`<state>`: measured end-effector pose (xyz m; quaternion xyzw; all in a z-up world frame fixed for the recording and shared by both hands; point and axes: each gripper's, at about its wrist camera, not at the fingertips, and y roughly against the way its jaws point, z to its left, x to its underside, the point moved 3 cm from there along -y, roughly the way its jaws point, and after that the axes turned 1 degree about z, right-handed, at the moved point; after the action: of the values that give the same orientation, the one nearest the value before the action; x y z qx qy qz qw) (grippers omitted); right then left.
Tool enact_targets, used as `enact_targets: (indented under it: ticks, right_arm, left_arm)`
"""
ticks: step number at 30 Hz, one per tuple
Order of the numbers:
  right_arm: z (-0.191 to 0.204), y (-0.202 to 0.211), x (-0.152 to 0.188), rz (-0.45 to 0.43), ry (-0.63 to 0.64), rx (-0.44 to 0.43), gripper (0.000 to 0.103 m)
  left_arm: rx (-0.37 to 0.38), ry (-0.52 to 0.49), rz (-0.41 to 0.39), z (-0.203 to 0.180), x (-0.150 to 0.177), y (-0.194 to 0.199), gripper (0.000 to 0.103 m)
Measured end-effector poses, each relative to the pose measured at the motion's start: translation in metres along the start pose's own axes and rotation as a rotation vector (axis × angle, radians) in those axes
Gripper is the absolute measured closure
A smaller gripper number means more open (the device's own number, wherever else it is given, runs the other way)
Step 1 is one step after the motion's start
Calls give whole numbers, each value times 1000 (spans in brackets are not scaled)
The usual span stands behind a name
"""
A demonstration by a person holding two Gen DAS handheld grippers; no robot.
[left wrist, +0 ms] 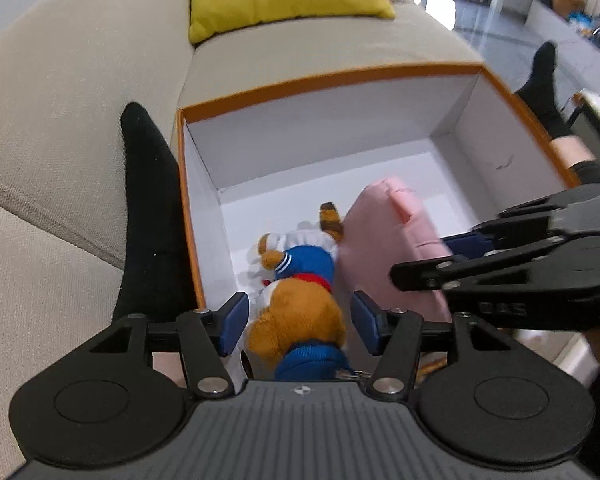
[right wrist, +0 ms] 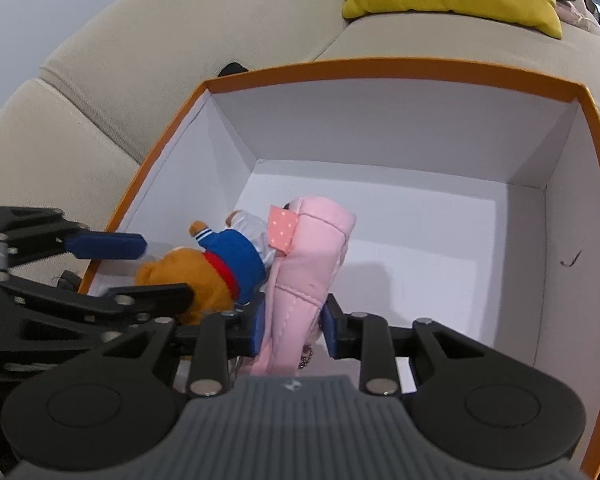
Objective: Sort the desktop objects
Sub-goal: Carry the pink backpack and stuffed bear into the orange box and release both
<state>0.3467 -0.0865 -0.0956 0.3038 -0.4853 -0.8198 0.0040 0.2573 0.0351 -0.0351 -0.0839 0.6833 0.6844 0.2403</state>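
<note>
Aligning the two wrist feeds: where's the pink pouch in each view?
Left wrist: pink pouch right of centre, inside the box, leaning against the plush bear, with the right tool on it.
Right wrist: pink pouch low centre, pinched between that tool's pads, bear to its left.
Shared landmark: the box's orange rim.

The box's (right wrist: 400,76) far half lies open, while plush bear (right wrist: 204,276) and pink pouch (right wrist: 312,256) crowd the near corner.

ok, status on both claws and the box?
Left claw open, plush bear between its pads. Right claw shut on pink pouch. Both in orange box. Nothing blocking.
</note>
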Motion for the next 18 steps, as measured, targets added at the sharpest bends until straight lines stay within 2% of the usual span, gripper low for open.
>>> enact_targets:
  ticks: [1,4,7,10,13,18]
  right_arm:
    - [1,-2,-1,4,0,-1,72]
    - [5,-3,-2,6,-1,2,71]
    - [12,1,-2,10,15,5,71]
    - [18,0,-5,27,17,33,70]
    - [26,-7,-9,52,5,46,70]
    - [51,-21,-9,76,61,92,68]
  left_arm:
    - [4,5,-18,2,2,4,38]
    - [0,5,-35,7,5,13,55]
    - [-3,35,-61,13,5,17,60]
    - [27,82,-131,23,8,28,60]
    - [7,130,-184,32,10,37,60]
    - [-5,183,-204,45,16,44,60]
